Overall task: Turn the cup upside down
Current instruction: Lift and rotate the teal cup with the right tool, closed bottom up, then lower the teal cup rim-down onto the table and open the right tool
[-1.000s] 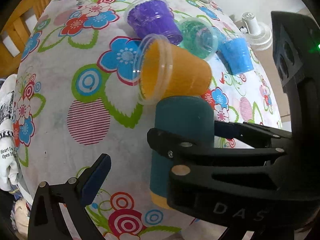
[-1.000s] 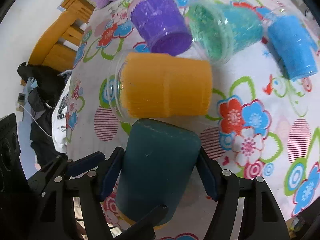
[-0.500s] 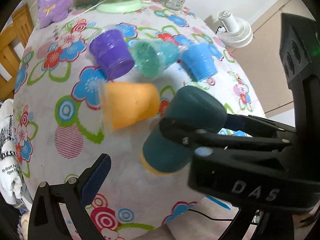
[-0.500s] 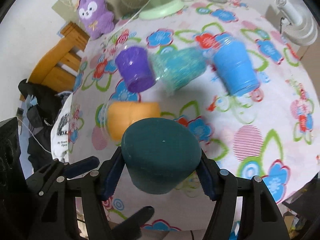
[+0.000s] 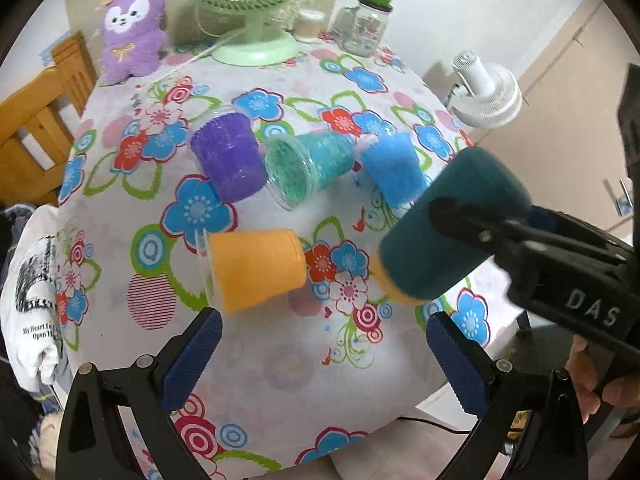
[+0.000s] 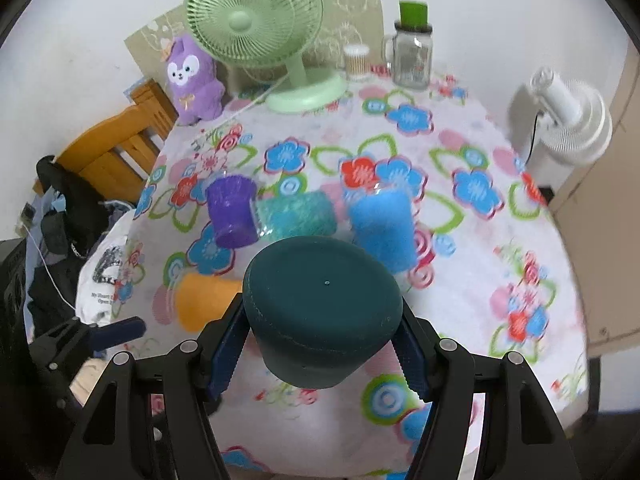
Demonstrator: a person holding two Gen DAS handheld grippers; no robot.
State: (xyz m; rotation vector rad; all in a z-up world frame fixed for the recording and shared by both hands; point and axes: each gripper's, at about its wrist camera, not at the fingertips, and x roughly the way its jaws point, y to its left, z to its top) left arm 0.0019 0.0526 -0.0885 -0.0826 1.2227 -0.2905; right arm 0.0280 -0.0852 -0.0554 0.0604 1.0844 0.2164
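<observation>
My right gripper (image 6: 322, 354) is shut on a dark teal cup (image 6: 322, 308) and holds it in the air above the table, its flat base toward the camera. In the left wrist view the teal cup (image 5: 444, 232) is tilted, its yellow inner rim pointing down-left, clamped by the right gripper (image 5: 472, 220). My left gripper (image 5: 324, 344) is open and empty, low over the near table. An orange cup (image 5: 256, 270) lies on its side just beyond it.
Purple (image 5: 228, 156), green (image 5: 308, 166) and blue (image 5: 394, 170) cups lie on the flowered tablecloth (image 5: 280, 360). A green fan (image 6: 260, 12), purple plush (image 6: 194, 80) and glass jar (image 6: 412, 60) stand at the back. A wooden chair (image 6: 116, 152) is left, a white fan (image 6: 568, 120) right.
The right gripper has lifted the teal cup off the table and tipped it over. Both grippers have pulled back and up, so the whole table shows.
</observation>
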